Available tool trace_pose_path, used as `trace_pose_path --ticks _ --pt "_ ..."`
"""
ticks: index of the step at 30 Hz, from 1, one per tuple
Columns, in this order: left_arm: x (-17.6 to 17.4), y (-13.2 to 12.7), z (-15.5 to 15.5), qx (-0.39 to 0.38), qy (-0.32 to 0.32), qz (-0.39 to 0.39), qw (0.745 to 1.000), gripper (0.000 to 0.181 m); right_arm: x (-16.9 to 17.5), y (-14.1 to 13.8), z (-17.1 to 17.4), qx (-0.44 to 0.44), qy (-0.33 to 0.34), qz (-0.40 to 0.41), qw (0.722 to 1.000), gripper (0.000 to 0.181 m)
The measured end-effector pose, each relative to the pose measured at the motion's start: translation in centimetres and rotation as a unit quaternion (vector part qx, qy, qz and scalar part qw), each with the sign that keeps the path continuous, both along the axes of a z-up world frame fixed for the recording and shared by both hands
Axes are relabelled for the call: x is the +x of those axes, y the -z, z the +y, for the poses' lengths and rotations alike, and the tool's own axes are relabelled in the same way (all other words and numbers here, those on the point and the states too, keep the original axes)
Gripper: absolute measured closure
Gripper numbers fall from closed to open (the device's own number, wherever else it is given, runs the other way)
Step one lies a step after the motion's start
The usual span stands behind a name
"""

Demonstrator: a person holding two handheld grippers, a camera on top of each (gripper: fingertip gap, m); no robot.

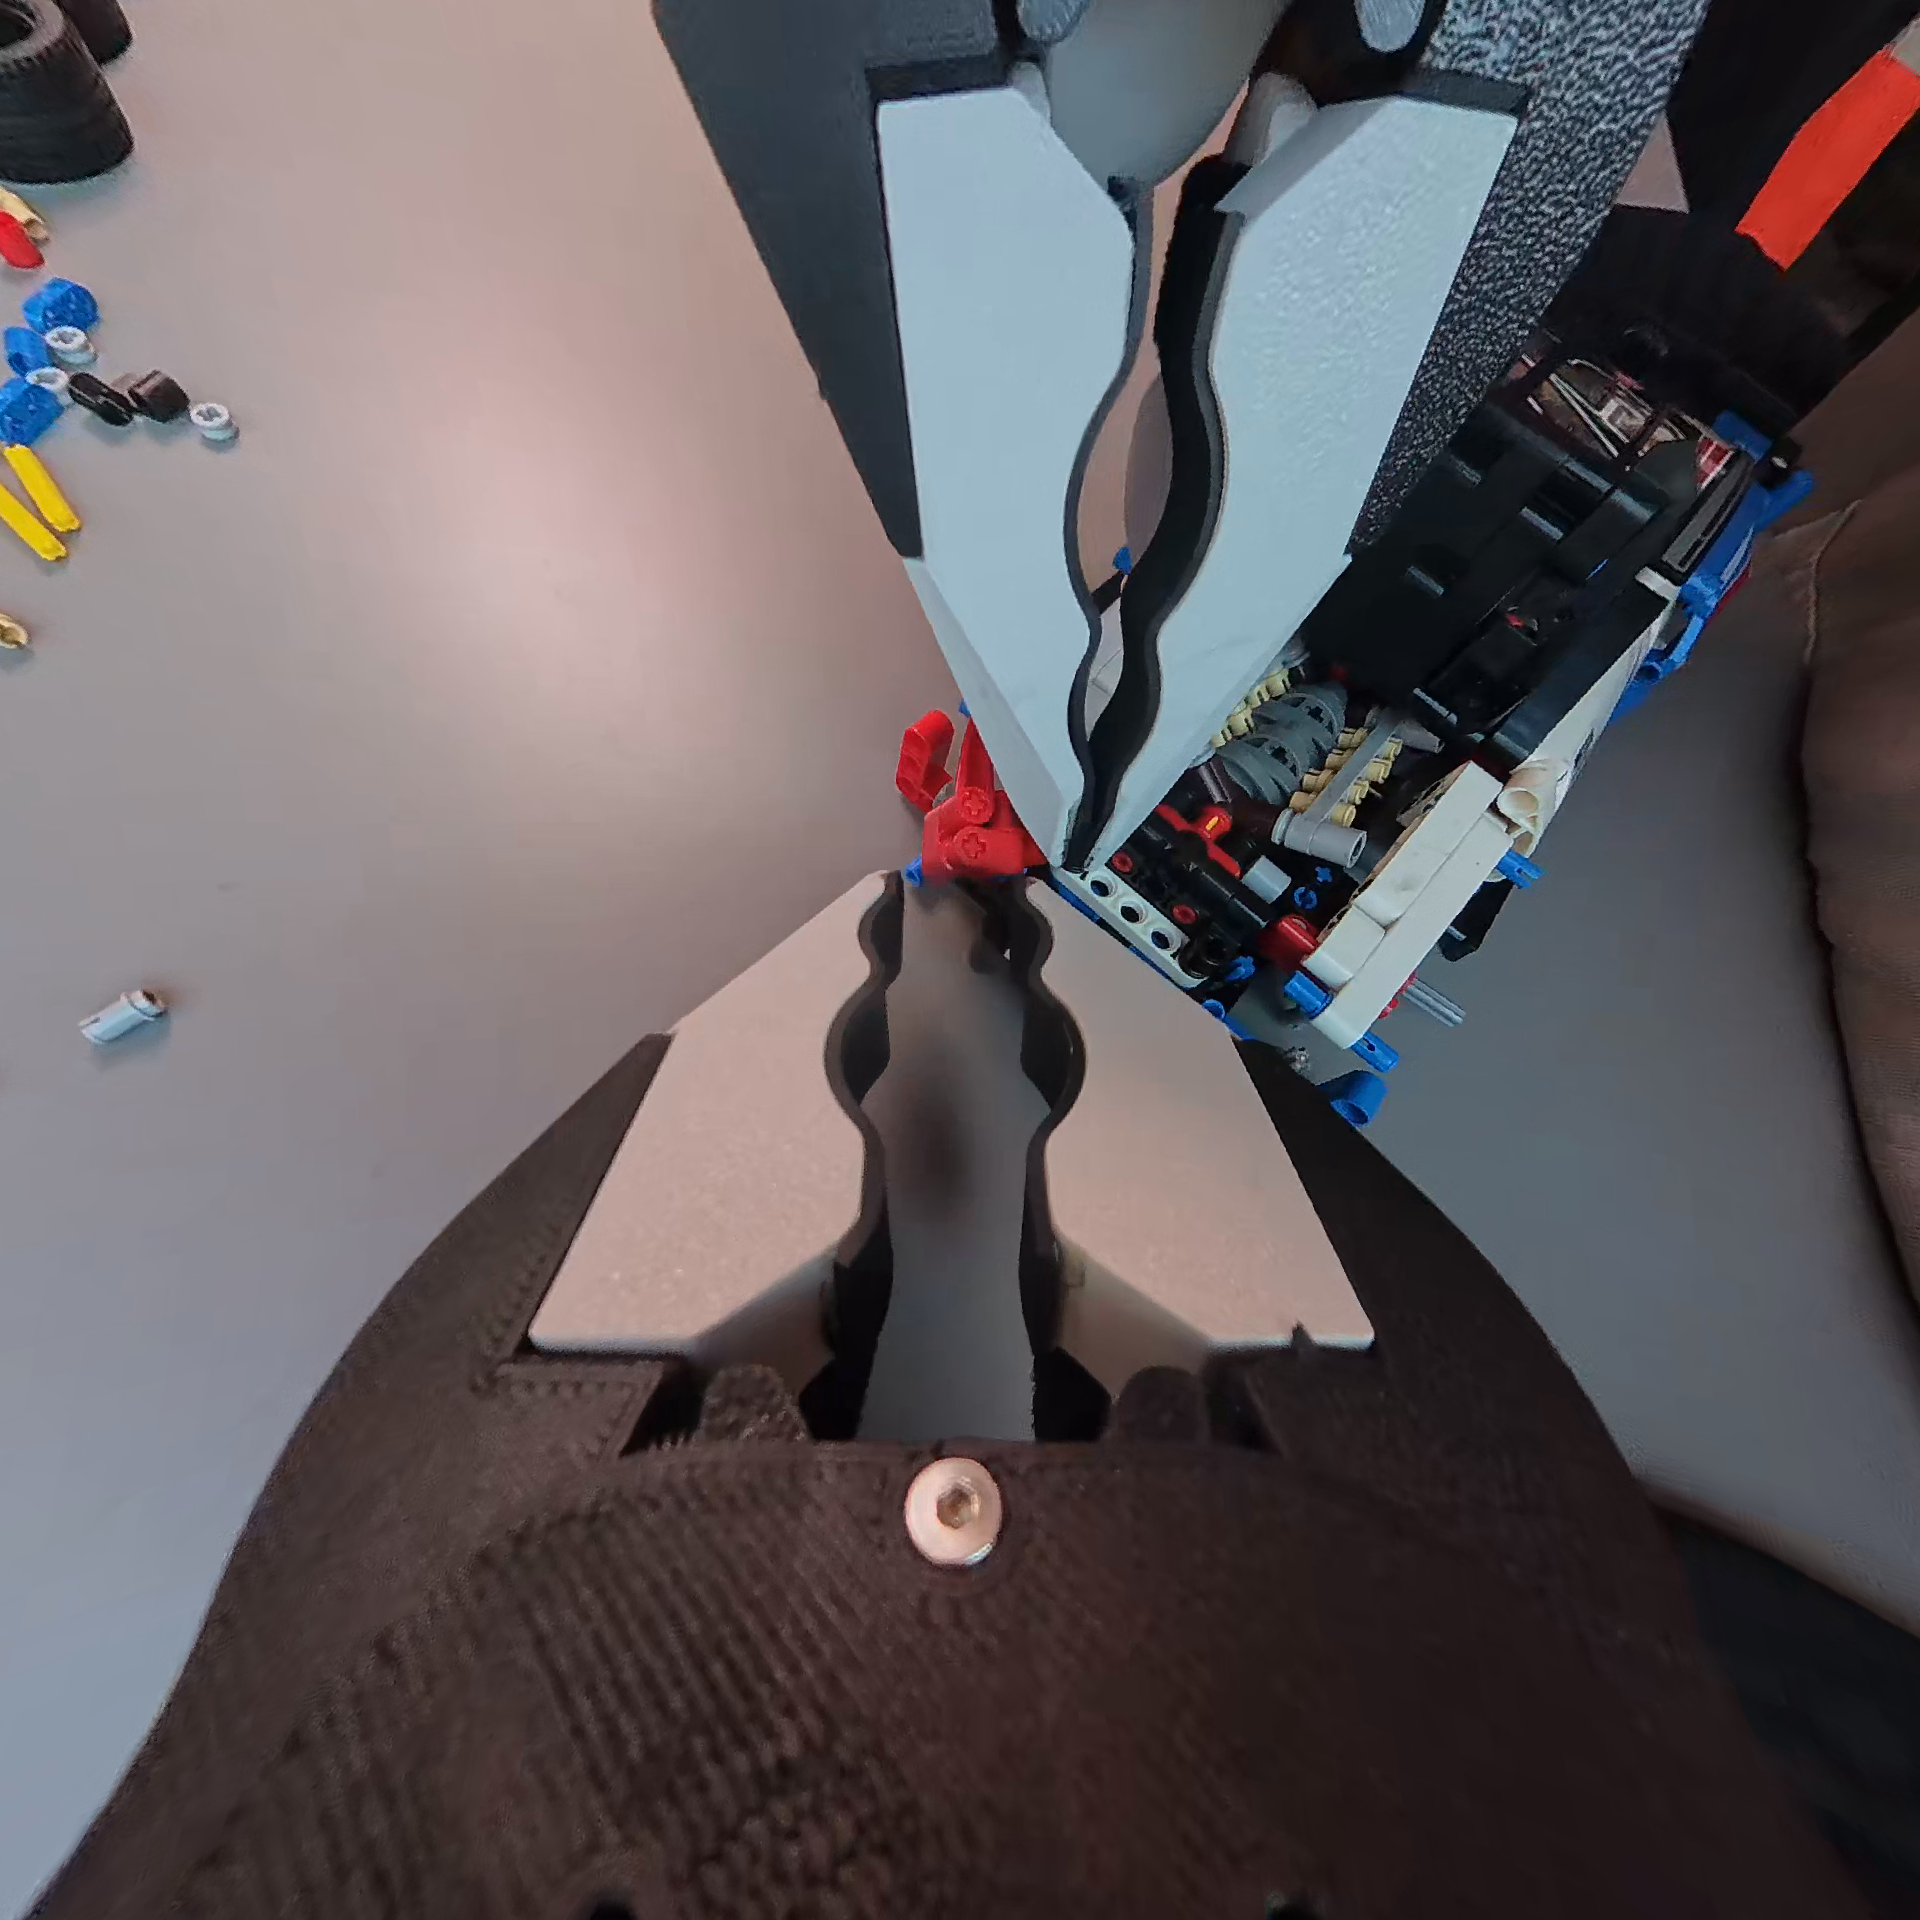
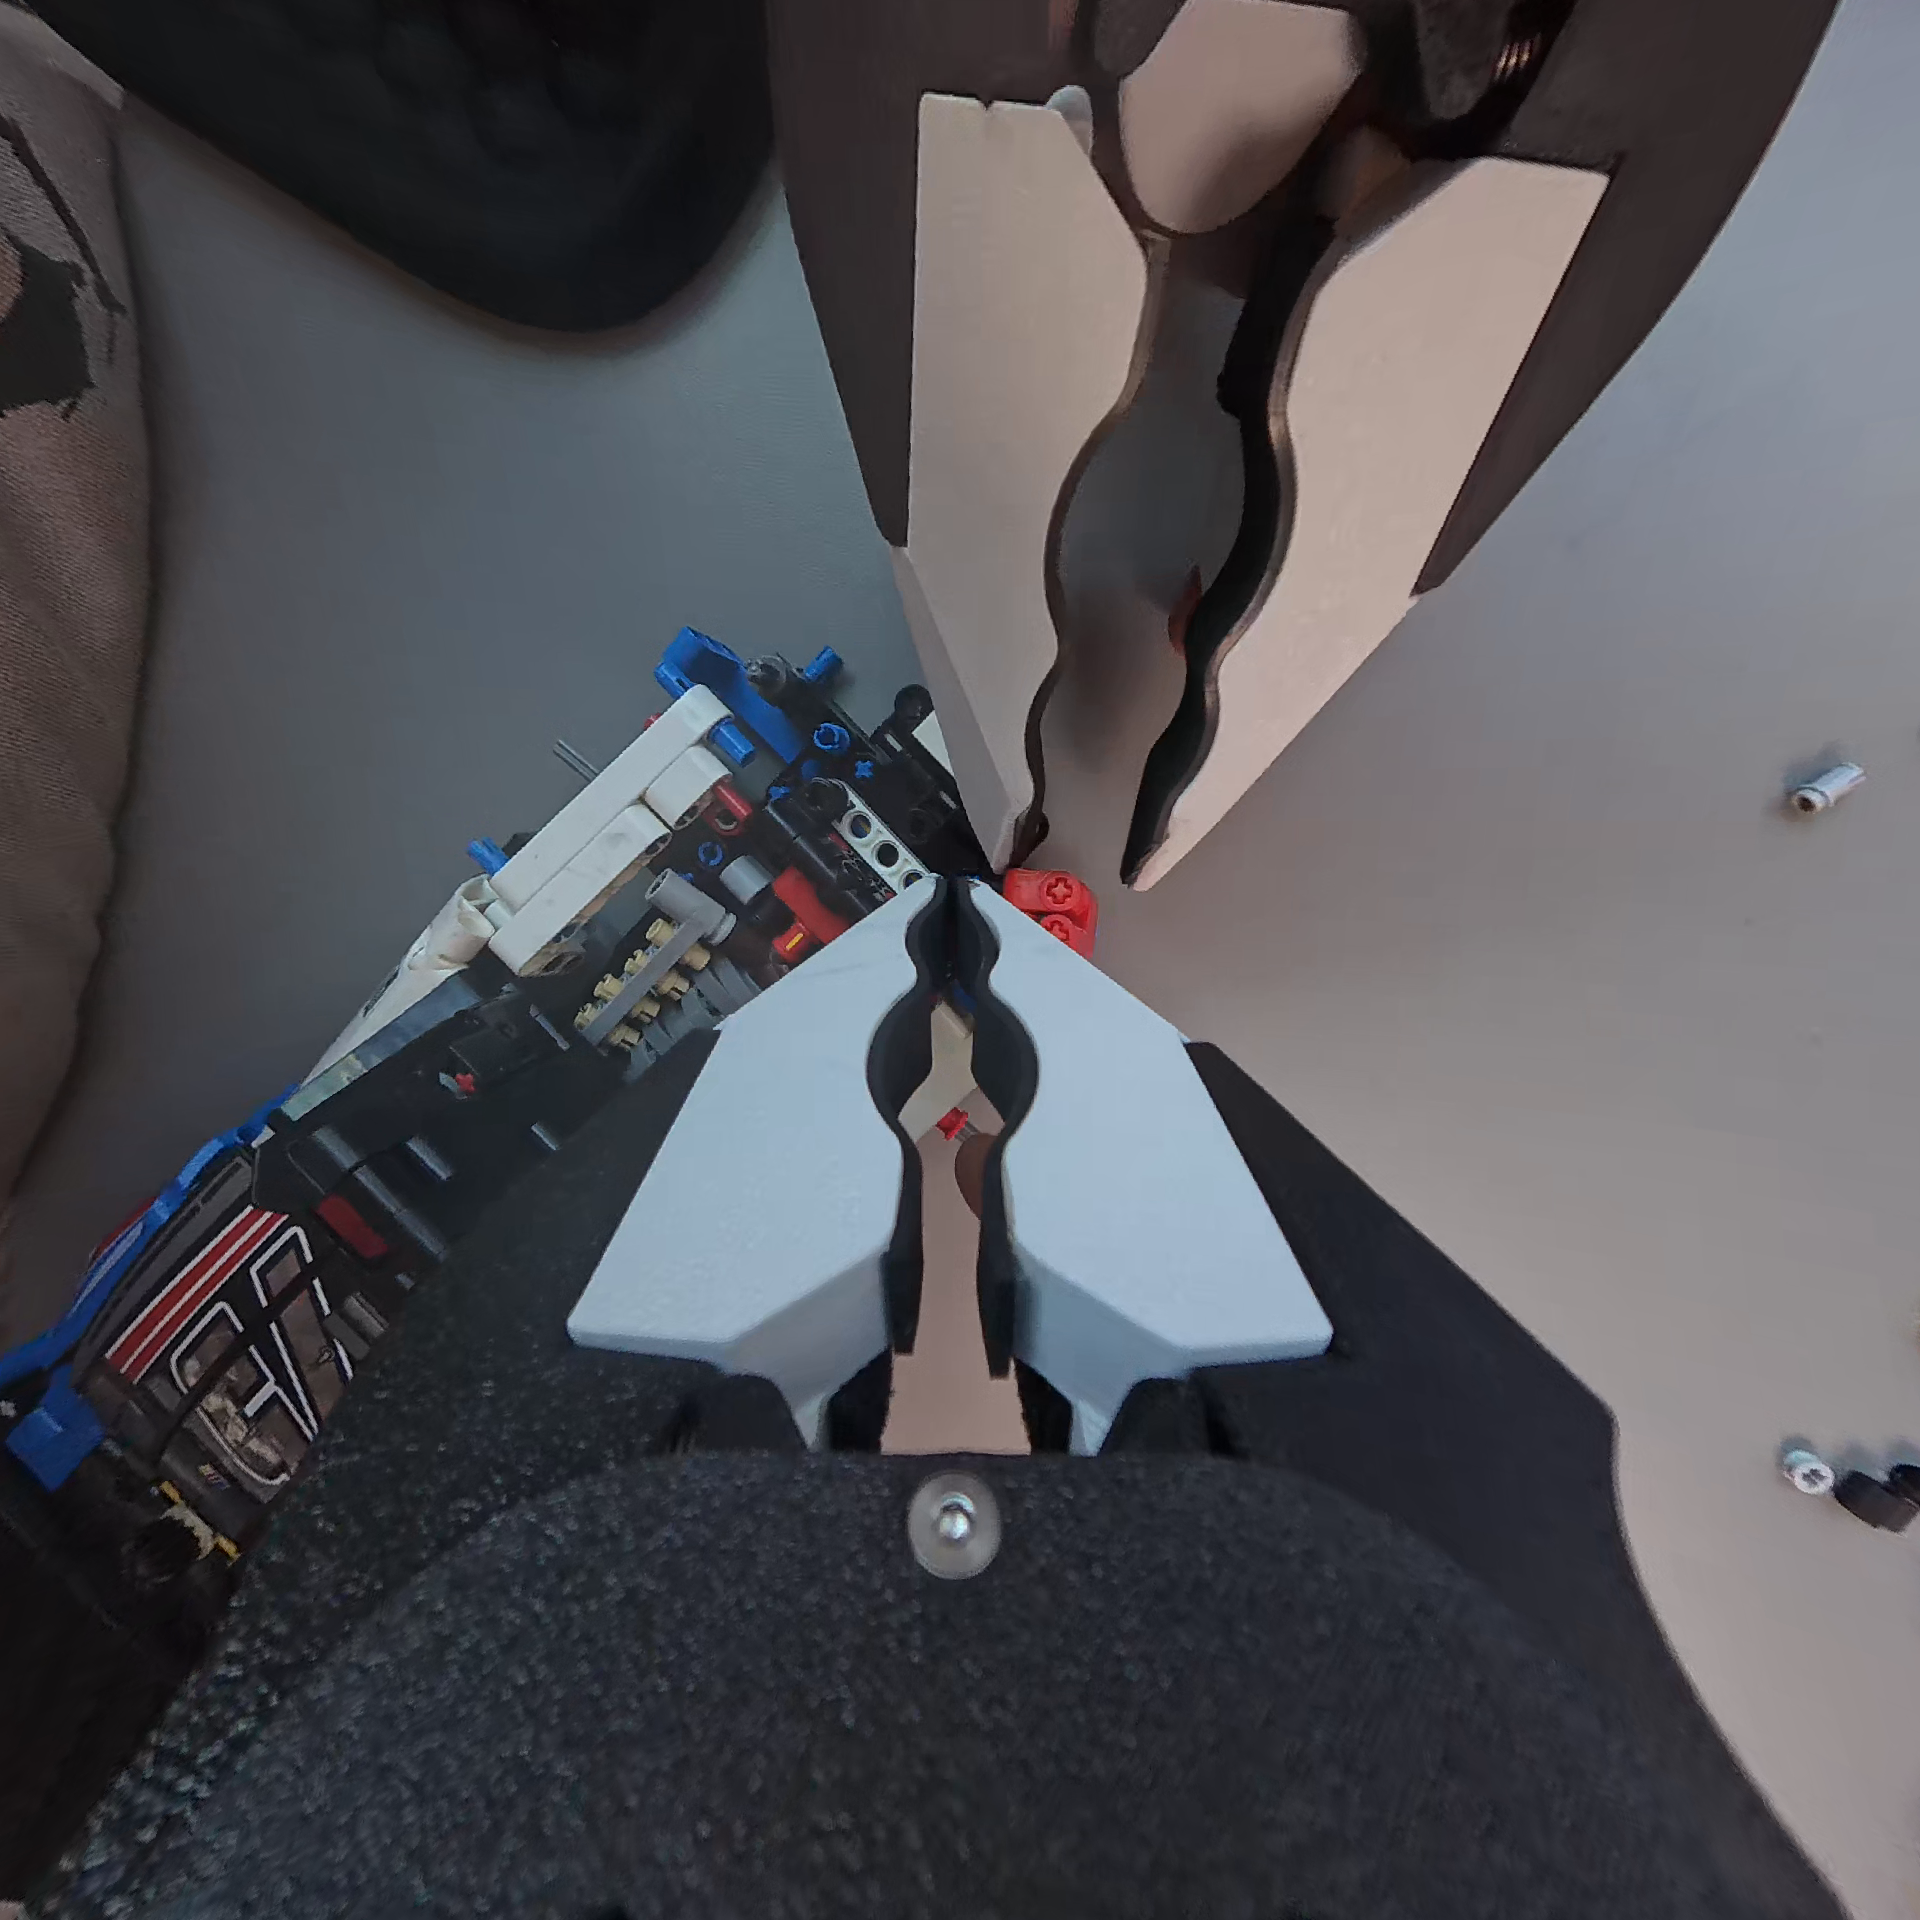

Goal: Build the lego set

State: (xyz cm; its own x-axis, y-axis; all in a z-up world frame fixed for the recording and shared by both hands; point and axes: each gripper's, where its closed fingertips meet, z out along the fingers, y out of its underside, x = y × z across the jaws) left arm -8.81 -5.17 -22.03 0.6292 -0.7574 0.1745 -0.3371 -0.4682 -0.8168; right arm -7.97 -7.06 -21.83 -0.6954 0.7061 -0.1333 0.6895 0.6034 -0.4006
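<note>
A partly built lego car point(image 1: 1455, 727), white, black and blue, lies on the grey table; it also shows in the right wrist view point(image 2: 582, 904). A red connector piece point(image 1: 961, 816) sticks out at its near end and shows in the right wrist view point(image 2: 1060, 904). My right gripper point(image 2: 951, 883) is shut, its tips pinching the end of the car next to the red piece; it enters the left wrist view from the top point(image 1: 1075, 857). My left gripper point(image 1: 956, 888) is open, tips right at the red piece, nothing held; it shows in the right wrist view point(image 2: 1081, 857).
Loose blue pieces point(image 1: 57, 312), yellow pins point(image 1: 31, 499) and black tyres point(image 1: 52, 114) lie at the far left. A grey pin point(image 1: 125, 1013) lies apart, also in the right wrist view point(image 2: 1823, 784). A brown cushion point(image 1: 1870, 831) borders the table beside the car. Left and right tips are no more than a few centimetres apart.
</note>
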Motion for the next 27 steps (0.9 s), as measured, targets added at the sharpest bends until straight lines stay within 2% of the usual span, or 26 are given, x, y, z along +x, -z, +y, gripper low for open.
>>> trace_pose_path --ticks 11,14,17,23,25,27 --pt "0.5 -0.9 -0.1 0.045 0.028 -0.014 0.998 0.157 0.1 0.0 0.0 -0.059 0.027 -0.010 0.998 0.181" --pt "0.6 -0.8 -0.1 0.041 0.034 -0.018 0.998 0.158 0.1 0.0 -0.1 -0.061 0.020 -0.010 0.998 0.181" --pt "0.6 -0.7 0.0 0.042 0.029 -0.017 0.999 0.169 0.2 0.0 -0.1 -0.065 0.018 -0.010 0.998 0.181" --pt "0.6 -0.7 0.1 0.029 0.023 -0.024 0.999 0.170 0.4 -0.5 -0.1 -0.072 0.013 -0.006 0.997 0.181" --pt "0.6 -0.6 0.2 0.026 0.021 -0.025 0.999 0.170 0.4 -1.2 0.5 -0.056 0.012 0.006 0.998 0.181" --pt "0.6 -0.6 0.2 0.023 0.019 -0.023 0.999 0.173 0.3 -1.4 1.6 -0.004 0.004 0.028 1.000 0.181"
